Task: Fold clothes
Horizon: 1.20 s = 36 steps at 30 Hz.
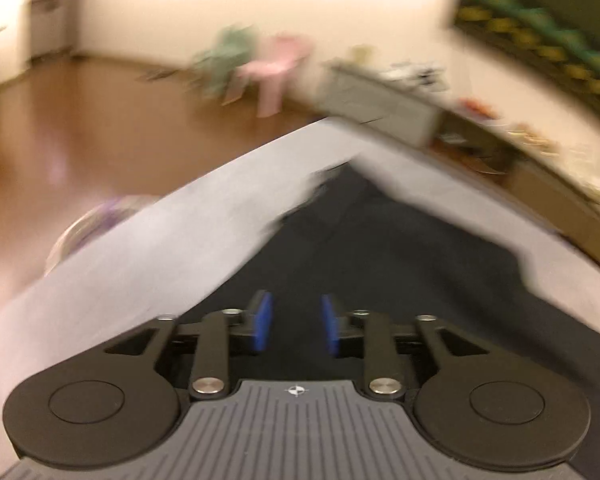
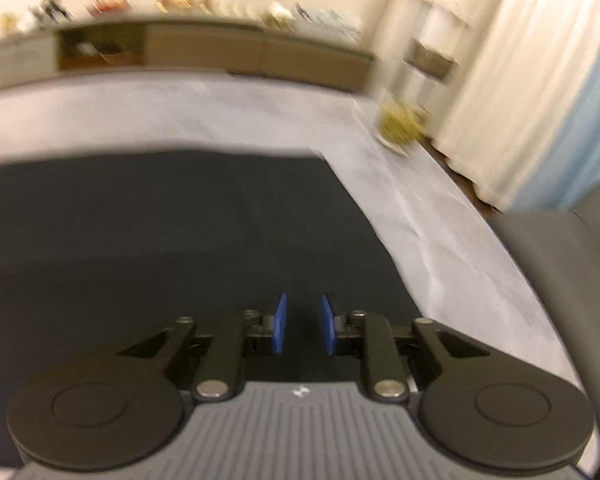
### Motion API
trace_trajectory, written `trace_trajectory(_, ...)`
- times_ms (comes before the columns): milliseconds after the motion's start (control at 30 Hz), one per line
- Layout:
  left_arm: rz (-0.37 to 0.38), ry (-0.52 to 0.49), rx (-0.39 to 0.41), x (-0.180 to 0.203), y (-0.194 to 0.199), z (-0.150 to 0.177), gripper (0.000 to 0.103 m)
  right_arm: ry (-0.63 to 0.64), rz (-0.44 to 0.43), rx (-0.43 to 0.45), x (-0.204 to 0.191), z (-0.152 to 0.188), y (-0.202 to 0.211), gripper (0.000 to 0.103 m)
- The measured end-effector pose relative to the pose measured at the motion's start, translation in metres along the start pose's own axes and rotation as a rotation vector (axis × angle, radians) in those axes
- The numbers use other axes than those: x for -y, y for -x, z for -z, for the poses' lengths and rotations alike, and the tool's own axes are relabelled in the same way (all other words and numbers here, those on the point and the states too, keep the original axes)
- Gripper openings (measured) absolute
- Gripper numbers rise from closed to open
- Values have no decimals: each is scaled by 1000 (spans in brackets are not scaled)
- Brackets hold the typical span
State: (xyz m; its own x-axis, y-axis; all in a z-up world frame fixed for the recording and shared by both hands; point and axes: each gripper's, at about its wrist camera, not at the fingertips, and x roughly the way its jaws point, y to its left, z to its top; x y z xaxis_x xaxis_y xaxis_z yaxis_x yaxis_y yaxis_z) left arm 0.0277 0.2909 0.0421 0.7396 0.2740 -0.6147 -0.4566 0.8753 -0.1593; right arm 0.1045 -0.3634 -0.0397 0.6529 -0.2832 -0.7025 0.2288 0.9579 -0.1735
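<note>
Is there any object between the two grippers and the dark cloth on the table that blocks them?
Nothing visible does. The left gripper and the right gripper hang open directly over the dark cloth on the white table cover, jaws empty.

No legible txt anywhere.

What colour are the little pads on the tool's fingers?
Blue. The pads sit on black fingers; the right wrist view shows them best.
</note>
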Motion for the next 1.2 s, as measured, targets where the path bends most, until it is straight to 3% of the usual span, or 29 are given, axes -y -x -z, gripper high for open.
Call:
trace_trajectory(133, 166, -109, -68, 53, -15, -3, 37, 98, -257, 69, -82, -32, 40, 20)
trace_trajectory(267, 297, -214, -108, 93, -3, 29, 37, 254, -573, 96, -222, -68, 85, 20)
trace_trajectory(367, 319, -252, -142, 87, 3, 48, 37, 342, -736, 78, -337, -90, 100, 18)
trace_trajectory(500, 364, -238, -204, 58, 5, 69, 36, 453, -770, -5, -462, -94, 81, 18)
trace_trajectory(567, 396, -240, -201, 50, 11, 77, 36, 488, -697, -69, -504, -89, 62, 15)
trace_trajectory(633, 423, -236, -208, 45, 8, 78, 36, 488, -628, -34, -527, -101, 47, 19)
trace_trajectory(733, 462, -224, -235, 39, 5, 71, 37, 444, -530, -48, -544, -128, 21, 19)
trace_trajectory(767, 476, -205, -231, 35, 6, 66, 37, 435, -510, -50, -545, -134, 17, 13)
trace_trajectory(833, 455, -157, -151, 15, 11, 51, 43, 403, -526, -34, -530, -139, 25, 14)
trace_trajectory(933, 327, -124, -85, -16, 1, 28, 47, 363, -671, 14, -477, -121, 65, 14)
trace_trajectory(1000, 250, -106, -91, -34, -11, 18, 47, 387, -683, 16, -439, -94, 80, 14)
trace_trajectory(1067, 173, -102, -133, -43, -26, 18, 47, 400, -635, -6, -398, -68, 80, 14)
trace_trajectory(1133, 101, -96, -140, -52, -36, 18, 44, 372, -530, -43, -350, -52, 65, 14)
trace_trajectory(1200, 55, -68, -138, -56, -32, 17, 45, 285, -461, -49, -295, -46, 60, 22)
